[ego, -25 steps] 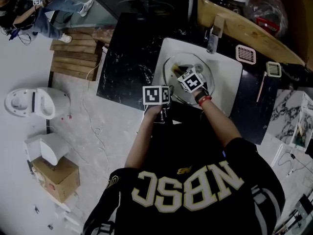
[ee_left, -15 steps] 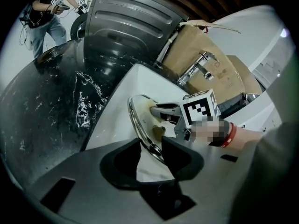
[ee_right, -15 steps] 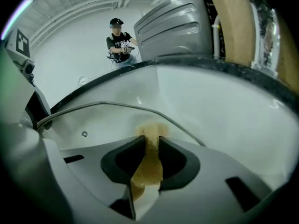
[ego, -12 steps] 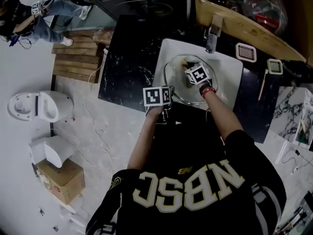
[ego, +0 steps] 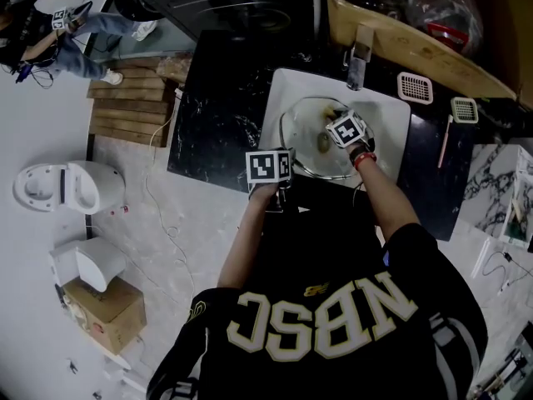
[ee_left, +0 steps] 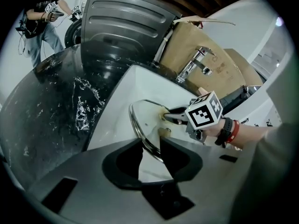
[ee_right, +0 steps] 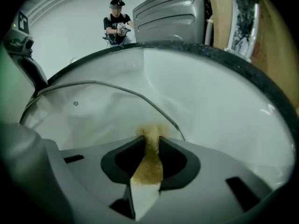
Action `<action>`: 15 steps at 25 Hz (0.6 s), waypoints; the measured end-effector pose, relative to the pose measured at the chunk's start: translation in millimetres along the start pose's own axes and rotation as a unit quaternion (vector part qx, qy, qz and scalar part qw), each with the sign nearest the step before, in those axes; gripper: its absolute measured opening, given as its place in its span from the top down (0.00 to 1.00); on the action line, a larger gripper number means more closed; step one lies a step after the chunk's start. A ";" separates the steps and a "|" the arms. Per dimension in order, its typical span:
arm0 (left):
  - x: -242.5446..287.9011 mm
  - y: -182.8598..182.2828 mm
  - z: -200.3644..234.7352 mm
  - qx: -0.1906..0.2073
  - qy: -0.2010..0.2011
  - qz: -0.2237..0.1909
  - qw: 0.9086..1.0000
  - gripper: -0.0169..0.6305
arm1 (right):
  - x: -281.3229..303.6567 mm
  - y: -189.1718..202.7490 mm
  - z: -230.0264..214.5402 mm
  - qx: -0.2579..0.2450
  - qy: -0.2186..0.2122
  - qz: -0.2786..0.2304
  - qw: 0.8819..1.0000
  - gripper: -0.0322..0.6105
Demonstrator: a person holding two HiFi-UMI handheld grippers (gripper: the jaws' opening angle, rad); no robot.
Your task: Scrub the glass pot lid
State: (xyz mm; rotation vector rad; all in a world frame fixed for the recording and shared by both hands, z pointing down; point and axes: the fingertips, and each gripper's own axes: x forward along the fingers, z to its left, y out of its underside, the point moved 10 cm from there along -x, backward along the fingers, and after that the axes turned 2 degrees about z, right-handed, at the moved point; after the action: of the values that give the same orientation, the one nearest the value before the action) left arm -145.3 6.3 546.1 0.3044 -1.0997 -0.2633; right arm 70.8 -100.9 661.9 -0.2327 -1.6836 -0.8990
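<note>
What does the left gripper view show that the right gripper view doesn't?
Only the left gripper view: the faucet, and the left gripper with its jaws closing on the rim of the glass lid. Only the right gripper view: the brown scrub pad pinched in the right gripper. Both: the lid, the white sink and a person in the background.

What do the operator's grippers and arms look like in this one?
The left gripper and right gripper are grey with black jaw pads, each topped by a white cube of black square markers. The left one's jaws are closing on the rim of the glass lid. Black short sleeves; red band on the right wrist.
</note>
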 end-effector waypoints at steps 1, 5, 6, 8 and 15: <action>0.0 0.0 0.0 0.000 0.001 0.000 1.000 0.77 | -1.9 3.9 -2.7 -0.006 0.007 0.008 1.000 0.81; -0.6 -0.2 0.1 -0.003 0.003 0.000 1.000 0.77 | -14.8 16.7 -13.1 -0.036 0.031 0.039 0.998 0.81; -0.9 -0.3 0.1 -0.003 0.004 0.000 1.000 0.77 | -18.1 21.0 -14.0 -0.041 0.031 0.051 0.997 0.81; -0.9 -0.8 -0.1 -0.003 0.006 -0.001 1.000 0.77 | -28.3 28.4 -14.0 -0.050 0.029 0.080 0.995 0.81; -1.6 -1.1 0.0 -0.003 0.005 0.000 1.000 0.77 | -59.0 39.0 23.5 -0.059 -0.106 0.135 0.983 0.81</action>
State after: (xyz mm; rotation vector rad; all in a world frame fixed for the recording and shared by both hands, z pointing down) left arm -146.0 5.8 544.4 0.2995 -1.0892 -0.2649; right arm 95.1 -41.1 624.8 -0.6417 -1.7422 -0.7915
